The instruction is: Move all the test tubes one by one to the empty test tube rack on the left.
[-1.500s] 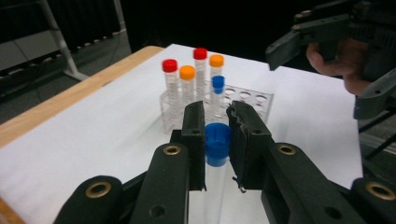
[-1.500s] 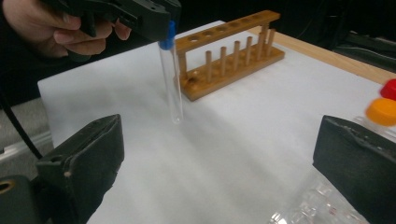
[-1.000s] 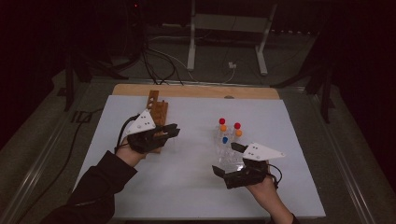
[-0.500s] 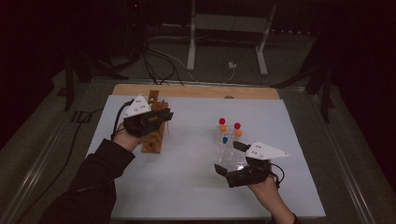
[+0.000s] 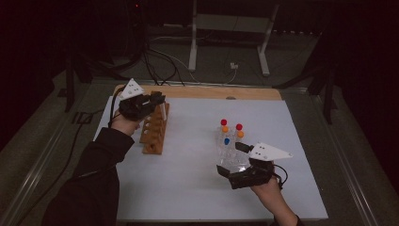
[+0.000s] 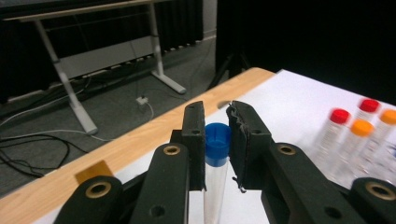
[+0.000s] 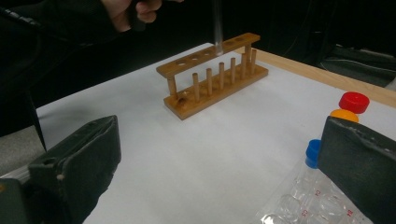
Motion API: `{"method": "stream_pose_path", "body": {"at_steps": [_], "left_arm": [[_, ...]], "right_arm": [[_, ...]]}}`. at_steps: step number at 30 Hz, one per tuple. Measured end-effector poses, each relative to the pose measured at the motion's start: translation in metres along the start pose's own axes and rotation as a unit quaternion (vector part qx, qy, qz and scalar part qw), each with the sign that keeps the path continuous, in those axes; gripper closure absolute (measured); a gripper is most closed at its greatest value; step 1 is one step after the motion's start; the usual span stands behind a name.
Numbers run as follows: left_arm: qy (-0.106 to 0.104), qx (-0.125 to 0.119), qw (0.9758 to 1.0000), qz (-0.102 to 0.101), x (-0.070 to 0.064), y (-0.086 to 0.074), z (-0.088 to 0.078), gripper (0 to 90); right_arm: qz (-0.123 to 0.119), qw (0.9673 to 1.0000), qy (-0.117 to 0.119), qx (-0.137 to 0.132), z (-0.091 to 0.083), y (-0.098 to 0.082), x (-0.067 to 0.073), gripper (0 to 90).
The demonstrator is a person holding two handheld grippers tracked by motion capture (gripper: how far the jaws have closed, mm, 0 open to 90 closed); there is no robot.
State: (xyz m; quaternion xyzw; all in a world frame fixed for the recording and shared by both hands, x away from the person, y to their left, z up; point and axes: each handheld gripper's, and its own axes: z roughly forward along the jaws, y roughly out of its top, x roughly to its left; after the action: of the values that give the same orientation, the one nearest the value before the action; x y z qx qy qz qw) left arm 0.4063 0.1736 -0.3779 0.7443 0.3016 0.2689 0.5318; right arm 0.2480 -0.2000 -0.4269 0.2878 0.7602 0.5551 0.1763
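Between left gripper (image 6: 217, 140) pads: blue-capped tube (image 6: 215, 163), clamped.

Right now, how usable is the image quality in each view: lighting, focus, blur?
High view: dim and dark around the lit white table, the wooden rack readable. Left gripper view: blue-capped tube between the jaws sharp, the capped tubes at right soft. Right gripper view: rack sharp, near jaws soft, the clear tube above it faint.
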Motion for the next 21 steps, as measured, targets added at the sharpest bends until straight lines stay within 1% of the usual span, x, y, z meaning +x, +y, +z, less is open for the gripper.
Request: {"method": "stream_pose_path", "body": {"at_steps": [2,4,9,12,13,16,17,19,21], "left_arm": [[0.008,-0.003,1.0000,-0.005,0.007,0.002,0.002,77.9],[0.023,-0.005,0.9997,-0.012,0.014,0.003,0.006,77.9],[0.048,-0.010,0.9984,-0.029,0.031,0.003,0.014,77.9],[0.062,-0.006,0.9977,-0.027,0.038,0.003,0.020,77.9],[0.067,-0.004,0.9974,-0.023,0.042,0.003,0.022,77.9],[0.077,-0.006,0.9967,-0.028,0.049,0.004,0.026,77.9],[0.083,-0.008,0.9962,-0.026,0.051,0.004,0.028,77.9],[0.092,-0.008,0.9953,-0.030,0.055,0.003,0.032,77.9],[0.107,-0.004,0.9939,-0.028,0.060,0.001,0.036,77.9]], "right_arm": [[0.001,1.0000,0.001,0.001,0.000,0.000,-0.001,0.0],[0.003,1.0000,0.005,0.000,0.000,0.000,-0.001,0.0],[0.002,1.0000,0.009,0.001,-0.001,0.000,0.000,0.0],[0.002,0.9999,0.010,-0.001,-0.001,0.000,0.000,0.0],[0.003,1.0000,0.009,-0.001,-0.001,0.000,-0.001,0.0],[0.004,0.9999,0.010,-0.001,-0.001,0.000,-0.001,0.0],[0.005,0.9999,0.011,-0.001,-0.001,0.000,-0.001,0.0],[0.005,0.9999,0.011,-0.001,0.000,0.000,-0.001,0.0],[0.005,0.9999,0.013,-0.001,0.000,0.000,-0.002,0.0]]}}
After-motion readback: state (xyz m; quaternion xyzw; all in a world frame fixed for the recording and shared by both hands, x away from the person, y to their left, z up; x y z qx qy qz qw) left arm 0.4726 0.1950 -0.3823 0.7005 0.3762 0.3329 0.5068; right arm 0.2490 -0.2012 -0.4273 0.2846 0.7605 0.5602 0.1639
